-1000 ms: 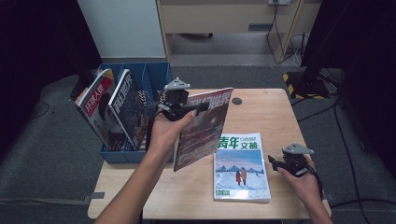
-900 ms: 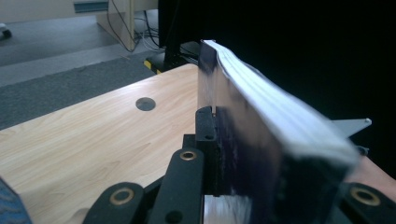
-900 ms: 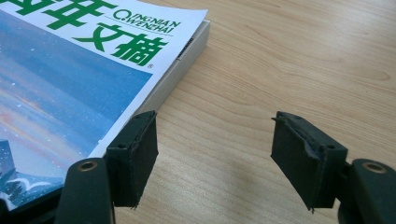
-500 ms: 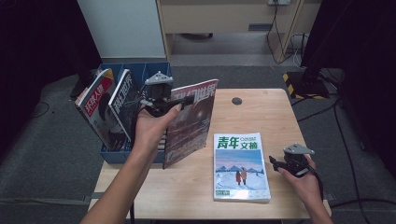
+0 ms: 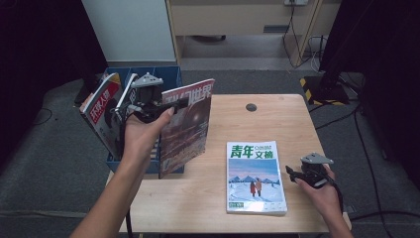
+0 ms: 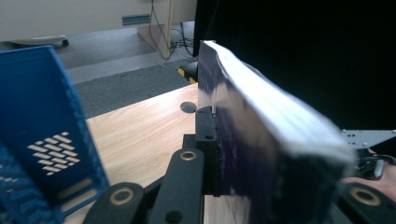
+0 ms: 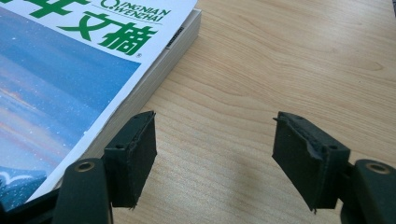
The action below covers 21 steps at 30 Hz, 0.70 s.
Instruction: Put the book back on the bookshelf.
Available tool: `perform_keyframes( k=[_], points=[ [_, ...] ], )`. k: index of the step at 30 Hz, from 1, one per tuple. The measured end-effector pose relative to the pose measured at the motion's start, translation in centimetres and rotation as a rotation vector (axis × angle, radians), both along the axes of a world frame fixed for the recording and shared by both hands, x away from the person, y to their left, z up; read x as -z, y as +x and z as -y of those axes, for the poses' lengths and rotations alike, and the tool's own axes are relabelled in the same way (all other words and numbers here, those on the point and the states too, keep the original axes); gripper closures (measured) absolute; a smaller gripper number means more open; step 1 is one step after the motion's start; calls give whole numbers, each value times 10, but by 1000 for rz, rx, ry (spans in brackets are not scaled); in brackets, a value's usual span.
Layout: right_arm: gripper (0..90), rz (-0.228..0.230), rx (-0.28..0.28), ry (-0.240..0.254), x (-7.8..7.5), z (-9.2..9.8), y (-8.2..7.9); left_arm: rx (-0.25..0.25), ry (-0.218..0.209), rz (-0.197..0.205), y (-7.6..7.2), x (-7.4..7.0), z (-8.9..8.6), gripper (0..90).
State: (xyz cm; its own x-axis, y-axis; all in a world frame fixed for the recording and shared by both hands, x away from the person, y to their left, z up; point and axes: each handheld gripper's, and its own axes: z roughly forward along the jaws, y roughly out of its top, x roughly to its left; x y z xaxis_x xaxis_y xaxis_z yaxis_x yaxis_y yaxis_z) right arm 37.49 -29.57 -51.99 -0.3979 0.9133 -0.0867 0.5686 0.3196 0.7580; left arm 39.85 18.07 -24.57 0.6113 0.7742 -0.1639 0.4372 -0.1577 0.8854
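Wooden table (image 5: 297, 124) | red magazine (image 5: 185, 126) upright, seemingly clamped between left jaws | right jaws apart, empty

- My left gripper (image 6: 212, 154) pinches the dark magazine (image 6: 261, 140), whose near corner is blurred and cut off by the bottom edge in the left gripper view (my far jaw sits hidden behind it).
- The blue-and-white magazine (image 7: 70, 79) runs off the left edge in the right gripper view.
- The blue crate (image 5: 166, 74) is partly hidden behind my left hand (image 5: 141, 134).
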Motion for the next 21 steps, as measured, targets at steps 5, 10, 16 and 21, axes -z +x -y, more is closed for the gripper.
perform_keyframes(
  k=[5,10,16,21],
  points=[
    [302,2,-6,-8,1,0,0,-19,8,5,-1,-3,-10,836],
    [301,-2,0,-5,0,0,0,-42,-14,1,-1,-4,-21,836],
    [300,-1,2,-6,0,1,0,-61,-10,8,-4,-6,-30,836],
    [300,-2,4,-5,0,2,0,-86,-16,12,-5,-7,-41,836]
  ],
)
